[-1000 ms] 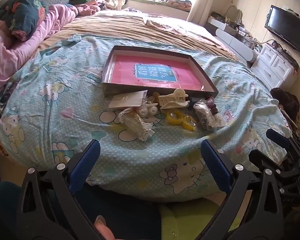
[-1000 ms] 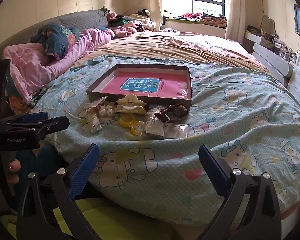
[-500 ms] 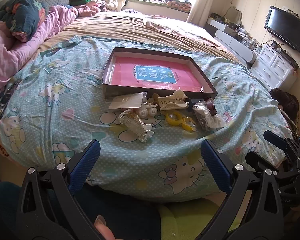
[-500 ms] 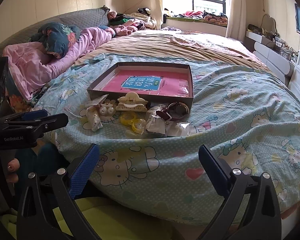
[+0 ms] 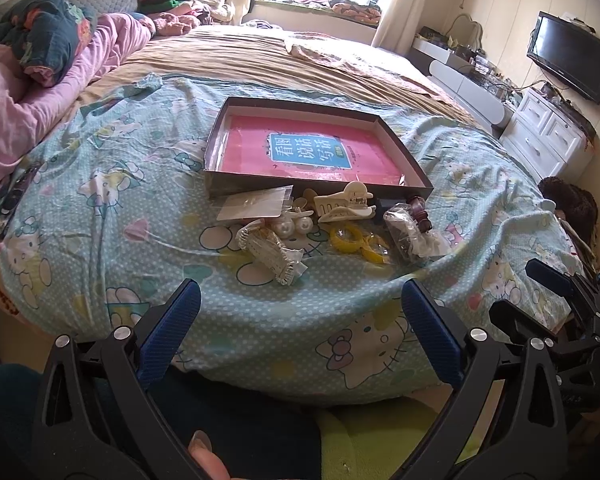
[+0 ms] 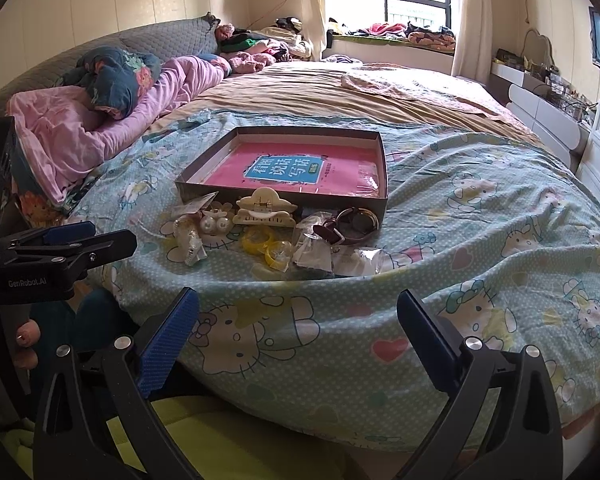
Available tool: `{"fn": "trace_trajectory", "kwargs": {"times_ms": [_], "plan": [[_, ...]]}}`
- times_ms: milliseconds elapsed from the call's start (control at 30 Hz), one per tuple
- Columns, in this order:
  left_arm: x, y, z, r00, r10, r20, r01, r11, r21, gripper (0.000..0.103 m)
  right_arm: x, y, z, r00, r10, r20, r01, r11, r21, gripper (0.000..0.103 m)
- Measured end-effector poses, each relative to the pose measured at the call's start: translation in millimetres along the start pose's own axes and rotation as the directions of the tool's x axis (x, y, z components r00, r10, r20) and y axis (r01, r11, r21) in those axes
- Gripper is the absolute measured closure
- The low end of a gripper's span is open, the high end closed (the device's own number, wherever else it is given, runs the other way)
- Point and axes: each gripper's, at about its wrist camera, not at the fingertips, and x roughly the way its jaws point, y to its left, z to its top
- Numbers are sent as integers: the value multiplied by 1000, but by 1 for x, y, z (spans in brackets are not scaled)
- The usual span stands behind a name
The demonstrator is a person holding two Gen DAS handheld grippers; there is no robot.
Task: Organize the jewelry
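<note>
Your left hand-held gripper [image 5: 300, 312] hangs over the near edge of the bed [image 5: 112, 200], its blue-padded jaws spread wide with nothing between them, well short of the jewelry. Your right hand-held gripper [image 6: 298, 312] sits just to its right, equally wide open and empty, also back from the pile. The shallow dark cardboard box [image 5: 404, 152] lies flat on the light blue cartoon-cat bedsheet [image 5: 100, 240], with a pink booklet bearing a blue label [image 5: 306, 152] covering its floor. The jewelry lies on the sheet just in front of the box's near wall: a cream plastic claw hair clip [image 5: 346, 202] almost against that wall, a flat clear plastic packet [image 5: 256, 204] to its left, a pair of white pearl-like round beads [image 5: 294, 228] below the packet, a white lace-trimmed piece [image 5: 272, 256] nearest you on the left, yellow translucent rings [image 5: 358, 242] in the middle, and a crumpled clear bag with dark contents [image 5: 412, 234] on the right. A dark red strap with a round dial [image 6: 352, 222] rests at the bag's far side, close to the box's near right corner. A fingertip [image 5: 204, 456] shows at the bottom of the left view.
</note>
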Motion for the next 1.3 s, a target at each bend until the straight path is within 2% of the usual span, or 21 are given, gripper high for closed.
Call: {"fn": "trace_trajectory", "kwargs": {"times_ms": [567,900,1167,1300], "plan": [[-1,-1,0,1000,0,1,0,1000,1,9,1,1,1,1000,2,-1,-2,1000,-1,4],[1,4,2,1000,8,-11,-9,1000,-13,9,10,7,5,1000,29,-10,-29,999,-16,4],[14,33,7,999,30,-29,-33,995,-97,9,25,8,17,999,51,-9,-51,998,-44,4],[29,48,8,997,31,-64,-40,989,-139,9,36,2,25,999,47,-19,-48,998,-42,4]]}}
